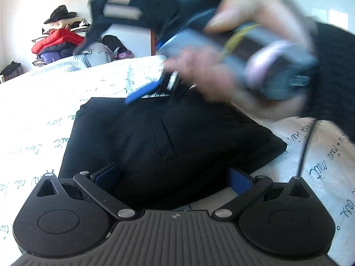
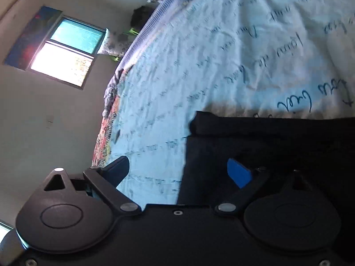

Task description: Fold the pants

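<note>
Folded black pants (image 1: 168, 141) lie on the bed (image 1: 44, 102), on a white sheet printed with handwriting, a welt pocket facing up. The left tongs (image 1: 174, 176) are spread wide, their blue pads on either side of the near edge of the pants and not pressing it. The right tongs (image 2: 177, 170) are spread as well, with nothing between them (one finger over the sheet, the other over the pants). A blurred hand (image 1: 221, 73) holds them above the pants. Piled clothes (image 1: 57, 42) sit beyond the bed.

Black tools (image 1: 174, 177) w/ blue pads (image 2: 238, 175), black knit sleeve (image 1: 335, 71).
</note>
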`<state>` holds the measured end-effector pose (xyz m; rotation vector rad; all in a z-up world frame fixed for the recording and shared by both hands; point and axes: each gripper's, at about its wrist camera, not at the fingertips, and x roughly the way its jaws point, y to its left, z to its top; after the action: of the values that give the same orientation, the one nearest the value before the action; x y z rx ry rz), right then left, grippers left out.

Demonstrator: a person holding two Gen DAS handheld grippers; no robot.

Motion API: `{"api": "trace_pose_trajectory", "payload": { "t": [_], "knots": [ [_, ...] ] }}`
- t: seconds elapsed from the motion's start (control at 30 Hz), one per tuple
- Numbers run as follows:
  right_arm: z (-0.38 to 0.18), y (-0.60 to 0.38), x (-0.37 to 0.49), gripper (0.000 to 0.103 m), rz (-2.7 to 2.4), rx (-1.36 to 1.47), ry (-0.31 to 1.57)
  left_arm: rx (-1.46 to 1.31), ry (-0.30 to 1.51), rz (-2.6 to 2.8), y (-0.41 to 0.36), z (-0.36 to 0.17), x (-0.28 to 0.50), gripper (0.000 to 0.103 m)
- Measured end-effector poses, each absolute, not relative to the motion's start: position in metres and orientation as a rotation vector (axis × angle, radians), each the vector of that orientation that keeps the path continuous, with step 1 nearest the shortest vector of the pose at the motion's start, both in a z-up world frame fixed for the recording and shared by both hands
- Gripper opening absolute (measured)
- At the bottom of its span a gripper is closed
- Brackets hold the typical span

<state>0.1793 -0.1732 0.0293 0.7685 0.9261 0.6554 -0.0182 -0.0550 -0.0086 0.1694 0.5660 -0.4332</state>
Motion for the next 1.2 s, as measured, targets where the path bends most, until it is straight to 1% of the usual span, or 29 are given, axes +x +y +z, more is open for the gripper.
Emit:
{"api": "trace_pose_trajectory", "payload": {
  "t": [0.07, 0.1, 0.2, 0.23, 0.27, 0.3, 0.33, 0.37, 0.4, 0.43, 0.5, 0.53, 0.57, 0.6, 0.63, 0.67, 0.73, 0.8, 0.83, 0.9, 0.93, 0.97, 1.0, 1.07, 1.13, 1.2],
  "knots": [
    [0.042, -0.181, 0.157, 0.103, 0.672, 0.709, 0.879, 0.17, 0.565, -0.432, -0.055, -0.009, -0.018, 0.103],
    [0.04, -0.187, 0.147, 0.103, 0.682, 0.711, 0.879, 0.17, 0.566, -0.432, -0.055, -0.009, -0.018, 0.103],
    [0.006, -0.208, 0.133, 0.102, 0.647, 0.723, 0.939, 0.173, 0.565, -0.436, -0.056, -0.009, -0.018, 0.103],
    [-0.004, -0.217, 0.128, 0.088, 0.643, 0.736, 0.896, 0.176, 0.565, -0.435, -0.056, -0.009, -0.018, 0.103],
    [-0.009, -0.227, 0.123, 0.08, 0.63, 0.769, 0.862, 0.177, 0.566, -0.435, -0.056, -0.009, -0.018, 0.103],
    [-0.006, -0.24, 0.115, 0.08, 0.598, 0.812, 0.847, 0.176, 0.566, -0.434, -0.055, -0.008, -0.019, 0.103],
    [-0.002, -0.249, 0.107, 0.087, 0.582, 0.852, 0.833, 0.174, 0.566, -0.433, -0.055, -0.009, -0.019, 0.103],
    [0.004, -0.256, 0.095, 0.096, 0.578, 0.878, 0.806, 0.173, 0.566, -0.432, -0.055, -0.009, -0.019, 0.103],
    [0.007, -0.261, 0.082, 0.101, 0.584, 0.89, 0.77, 0.174, 0.566, -0.431, -0.055, -0.008, -0.019, 0.103],
    [0.008, -0.263, 0.069, 0.103, 0.611, 0.899, 0.744, 0.175, 0.566, -0.43, -0.056, -0.008, -0.019, 0.103],
    [-0.004, -0.26, 0.056, 0.103, 0.638, 0.88, 0.787, 0.176, 0.566, -0.43, -0.056, -0.008, -0.019, 0.103],
    [-0.013, -0.259, 0.052, 0.098, 0.623, 0.844, 0.793, 0.178, 0.566, -0.43, -0.056, -0.008, -0.02, 0.103],
    [-0.017, -0.263, 0.046, 0.087, 0.628, 0.831, 0.757, 0.181, 0.567, -0.429, -0.057, -0.007, -0.02, 0.103],
    [-0.018, -0.269, 0.043, 0.084, 0.613, 0.858, 0.746, 0.183, 0.567, -0.429, -0.057, -0.007, -0.02, 0.103],
    [-0.015, -0.274, 0.04, 0.085, 0.58, 0.894, 0.741, 0.183, 0.567, -0.428, -0.057, -0.007, -0.021, 0.103],
    [-0.009, -0.278, 0.038, 0.093, 0.542, 0.911, 0.741, 0.182, 0.566, -0.427, -0.057, -0.007, -0.021, 0.103],
    [0.011, -0.276, 0.032, 0.1, 0.528, 0.869, 0.697, 0.184, 0.566, -0.425, -0.057, -0.007, -0.021, 0.103],
    [0.023, -0.267, 0.029, 0.1, 0.591, 0.813, 0.664, 0.184, 0.566, -0.425, -0.056, -0.007, -0.021, 0.103],
    [0.021, -0.263, 0.03, 0.102, 0.602, 0.798, 0.681, 0.182, 0.566, -0.425, -0.056, -0.006, -0.022, 0.103],
    [-0.001, -0.263, 0.038, 0.101, 0.533, 0.763, 0.783, 0.18, 0.565, -0.428, -0.055, -0.006, -0.022, 0.103],
    [-0.01, -0.266, 0.037, 0.094, 0.529, 0.78, 0.766, 0.18, 0.565, -0.427, -0.055, -0.006, -0.023, 0.103],
    [-0.011, -0.273, 0.031, 0.094, 0.526, 0.829, 0.732, 0.176, 0.564, -0.428, -0.055, -0.006, -0.023, 0.103],
    [-0.008, -0.278, 0.026, 0.094, 0.5, 0.859, 0.73, 0.172, 0.564, -0.43, -0.054, -0.006, -0.023, 0.103],
    [0.003, -0.284, 0.01, 0.099, 0.484, 0.882, 0.682, 0.164, 0.563, -0.431, -0.053, -0.006, -0.023, 0.103],
    [0.0, -0.286, 0.0, 0.103, 0.587, 0.961, 0.639, 0.168, 0.563, -0.429, -0.054, -0.006, -0.023, 0.103],
    [-0.018, -0.282, 0.001, 0.103, 0.613, 1.006, 0.705, 0.166, 0.562, -0.428, -0.054, -0.005, -0.023, 0.103]
  ]
}}
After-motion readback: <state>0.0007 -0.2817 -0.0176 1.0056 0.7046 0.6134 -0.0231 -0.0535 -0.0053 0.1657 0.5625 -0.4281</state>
